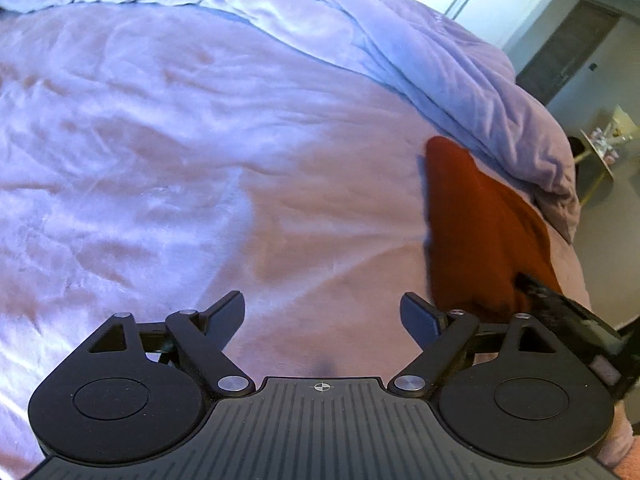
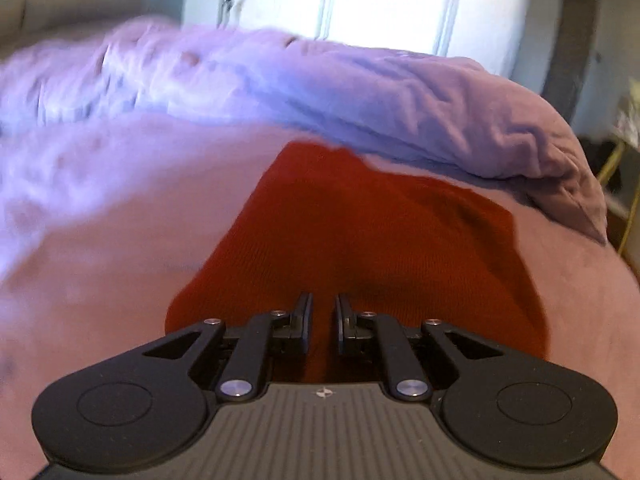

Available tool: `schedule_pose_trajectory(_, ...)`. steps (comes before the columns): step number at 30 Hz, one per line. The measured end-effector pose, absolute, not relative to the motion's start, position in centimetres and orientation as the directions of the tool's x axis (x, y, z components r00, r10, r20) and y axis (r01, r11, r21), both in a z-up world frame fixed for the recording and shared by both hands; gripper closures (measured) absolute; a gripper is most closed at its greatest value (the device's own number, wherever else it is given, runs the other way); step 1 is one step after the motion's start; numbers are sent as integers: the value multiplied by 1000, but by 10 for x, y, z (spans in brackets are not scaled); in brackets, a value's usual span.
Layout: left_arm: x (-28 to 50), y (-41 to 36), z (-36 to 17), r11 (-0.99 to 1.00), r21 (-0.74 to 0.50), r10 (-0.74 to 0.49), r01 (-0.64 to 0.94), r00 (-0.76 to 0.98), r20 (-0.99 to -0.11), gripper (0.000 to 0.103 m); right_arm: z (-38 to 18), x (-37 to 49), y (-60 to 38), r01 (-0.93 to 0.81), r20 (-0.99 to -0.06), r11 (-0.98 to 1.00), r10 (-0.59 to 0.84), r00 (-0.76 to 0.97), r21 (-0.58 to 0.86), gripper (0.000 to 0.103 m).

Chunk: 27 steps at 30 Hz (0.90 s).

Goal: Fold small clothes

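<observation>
A small red knit garment point(image 2: 360, 232) hangs from my right gripper point(image 2: 323, 320), whose jaws are nearly closed on its near edge; its far end reaches toward the bed. In the left wrist view the same red garment point(image 1: 472, 220) hangs at the right, held by the other gripper point(image 1: 560, 312). My left gripper point(image 1: 322, 314) is open and empty above the pink blanket point(image 1: 200, 160), to the left of the garment.
A rumpled lilac duvet point(image 1: 400, 52) is bunched along the far side of the bed point(image 2: 440, 112). The bed's right edge drops off to a floor with a small gold-legged side table point(image 1: 600, 152). A bright door or window point(image 2: 380, 0) is beyond.
</observation>
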<state>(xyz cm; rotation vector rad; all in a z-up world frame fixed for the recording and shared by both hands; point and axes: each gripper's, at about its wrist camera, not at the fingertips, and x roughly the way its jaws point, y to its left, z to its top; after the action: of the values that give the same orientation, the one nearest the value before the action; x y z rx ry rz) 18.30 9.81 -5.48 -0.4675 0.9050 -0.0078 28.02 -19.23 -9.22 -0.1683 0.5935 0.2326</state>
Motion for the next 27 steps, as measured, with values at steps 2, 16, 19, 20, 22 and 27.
schedule_pose_trajectory(2, 187, 92, -55, 905, -387, -205, -176, 618, -759, 13, -84, 273, -219, -190, -538, 981, 147, 830, -25, 87)
schedule_pose_trajectory(16, 298, 17, -76, 827, -562, -475, 23, 564, -676, 9, -73, 284, -313, -65, -546, 992, 113, 830, 107, 40)
schedule_pose_trajectory(19, 325, 7, -91, 793, -609, -517, 17, 546, -659, 12, -92, 319, -349, -31, -634, 938, 257, 729, 344, 40)
schedule_pose_trajectory(20, 332, 4, -96, 788, -616, -522, 10, 541, -659, 15, -99, 326, -360, -17, -634, 906, 309, 709, 422, 38)
schedule_pose_trajectory(22, 344, 1, -105, 773, -634, -530, -10, 537, -656, 25, -113, 340, -377, 1, -616, 832, 411, 672, 555, 38)
schedule_pose_trajectory(27, 364, -10, -123, 752, -657, -532, -63, 530, -660, 33, -134, 366, -391, 23, -563, 716, 529, 634, 698, 38)
